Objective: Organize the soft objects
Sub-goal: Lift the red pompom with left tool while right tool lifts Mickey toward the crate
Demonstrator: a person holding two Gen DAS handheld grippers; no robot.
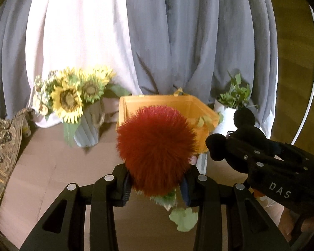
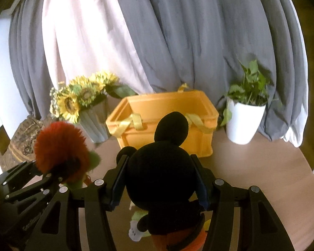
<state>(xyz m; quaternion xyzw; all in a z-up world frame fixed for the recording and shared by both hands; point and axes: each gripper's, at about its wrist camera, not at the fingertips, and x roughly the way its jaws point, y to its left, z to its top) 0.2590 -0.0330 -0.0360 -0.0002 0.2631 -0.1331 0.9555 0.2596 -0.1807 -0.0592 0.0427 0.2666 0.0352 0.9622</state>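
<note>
With each gripper [image 1: 156, 185] [image 2: 160, 185] clenched on its plush, the red-haired doll [image 1: 156, 146] and the black mouse [image 2: 161, 177], we carry both over the orange bin [image 2: 169, 104] before letting go.

Crate [image 2: 163, 125] stands at centre frame on the table [image 2: 261, 177], before the curtains [image 2: 178, 31]. Sunflower vase [image 2: 94, 121] stands left of it, potted plant [image 2: 243, 121] right. Cushion [image 1: 2, 146] lies at far left.
</note>
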